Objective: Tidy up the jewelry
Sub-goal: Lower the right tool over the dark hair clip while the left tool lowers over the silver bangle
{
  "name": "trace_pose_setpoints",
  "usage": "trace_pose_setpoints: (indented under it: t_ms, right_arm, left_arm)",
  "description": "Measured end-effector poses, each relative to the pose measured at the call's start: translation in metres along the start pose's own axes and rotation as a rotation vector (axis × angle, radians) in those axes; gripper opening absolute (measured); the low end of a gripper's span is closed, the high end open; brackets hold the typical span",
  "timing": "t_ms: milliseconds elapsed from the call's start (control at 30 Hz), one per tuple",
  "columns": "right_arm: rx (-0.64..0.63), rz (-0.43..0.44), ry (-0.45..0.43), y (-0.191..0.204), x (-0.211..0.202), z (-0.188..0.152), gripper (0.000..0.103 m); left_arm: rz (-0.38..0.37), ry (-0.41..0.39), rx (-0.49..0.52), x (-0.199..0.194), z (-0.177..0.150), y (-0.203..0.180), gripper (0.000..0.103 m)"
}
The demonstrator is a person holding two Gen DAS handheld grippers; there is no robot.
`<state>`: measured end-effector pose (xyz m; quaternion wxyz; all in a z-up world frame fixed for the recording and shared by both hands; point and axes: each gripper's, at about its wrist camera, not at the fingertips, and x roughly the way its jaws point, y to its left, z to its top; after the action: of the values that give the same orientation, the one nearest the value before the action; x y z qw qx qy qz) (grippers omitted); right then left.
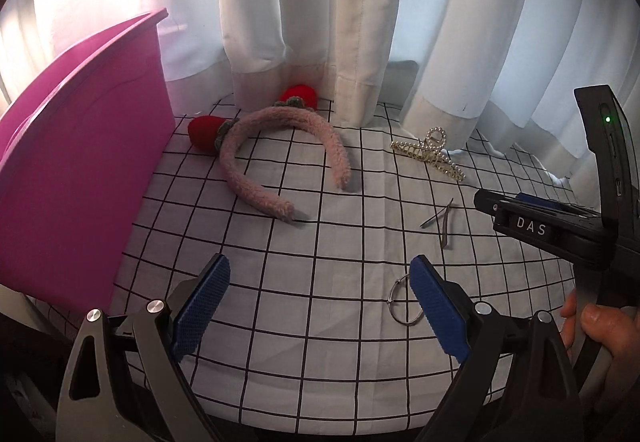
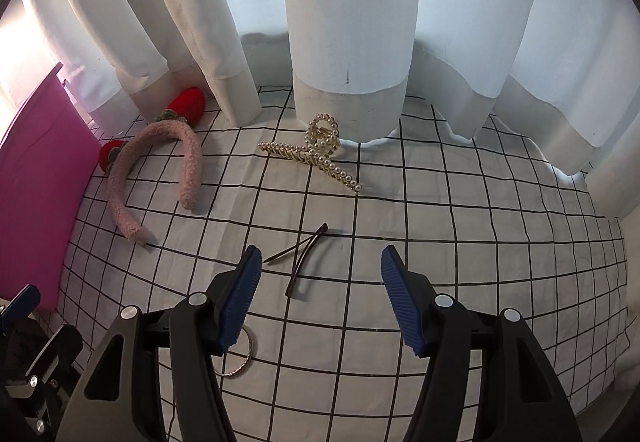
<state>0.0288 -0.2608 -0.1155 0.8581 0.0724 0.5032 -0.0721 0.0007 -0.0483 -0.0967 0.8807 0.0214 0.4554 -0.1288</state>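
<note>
While angled down at the checked surface (image 1: 320, 342), left gripper (image 1: 320, 306) hung with jaws spread, nothing between the blue pads (image 1: 202, 306). Lay just inside the right pad: a thin ring (image 1: 394, 302), flat on the cloth, partly hidden behind that pad. Rested farther back: a pink fuzzy headband (image 1: 280, 158) with two red knobs, open ends toward the camera, just beside a magenta bin (image 1: 80, 162) on the left. Sat to the right near the curtain (image 1: 360, 22): a pearl claw clip (image 1: 432, 154). Lay between clip and ring: a dark hairpin (image 1: 440, 222). Entered from the right edge: right gripper (image 1: 532, 222), gripped by a hand (image 1: 600, 326); its jaws not readable from this side.

Seen from the right wrist, right gripper (image 2: 320, 278) likewise held jaws spread and empty above the cloth. Lay ahead between the pads, nearer the left one: hairpin (image 2: 304, 262), legs splayed. Peeked out behind the left finger: ring (image 2: 242, 362). Sat beyond at the curtain hem: clip (image 2: 316, 154). Lay at left: headband (image 2: 160, 166), beside the bin (image 2: 36, 182).
</note>
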Motion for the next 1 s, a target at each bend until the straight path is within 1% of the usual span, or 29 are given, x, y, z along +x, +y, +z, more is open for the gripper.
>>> trace_pose_setpoints:
  t_ms: [133, 233, 367, 600, 833, 1000]
  right_arm:
    - [0.003, 0.018, 0.023, -0.002, 0.022, -0.003, 0.060]
    - [0.004, 0.026, 0.034, -0.003, 0.036, -0.004, 0.060]
    - [-0.020, 0.030, 0.045, -0.003, 0.051, -0.004, 0.060]
    - [-0.026, 0.056, 0.061, 0.000, 0.061, -0.004, 0.060]
    - [-0.055, 0.046, 0.077, 0.004, 0.077, -0.001, 0.060]
    - [-0.078, 0.038, 0.061, 0.006, 0.080, 0.000, 0.060]
  left_arm:
    - [-0.011, 0.032, -0.007, 0.019, -0.011, -0.006, 0.089]
    - [-0.003, 0.035, 0.001, 0.031, -0.017, -0.013, 0.089]
    - [-0.014, 0.050, -0.009, 0.047, -0.024, -0.020, 0.089]
    - [-0.003, 0.052, 0.007, 0.059, -0.030, -0.030, 0.089]
    - [0.007, 0.060, 0.013, 0.071, -0.033, -0.035, 0.089]
    - [0.000, 0.066, 0.032, 0.075, -0.038, -0.044, 0.089]
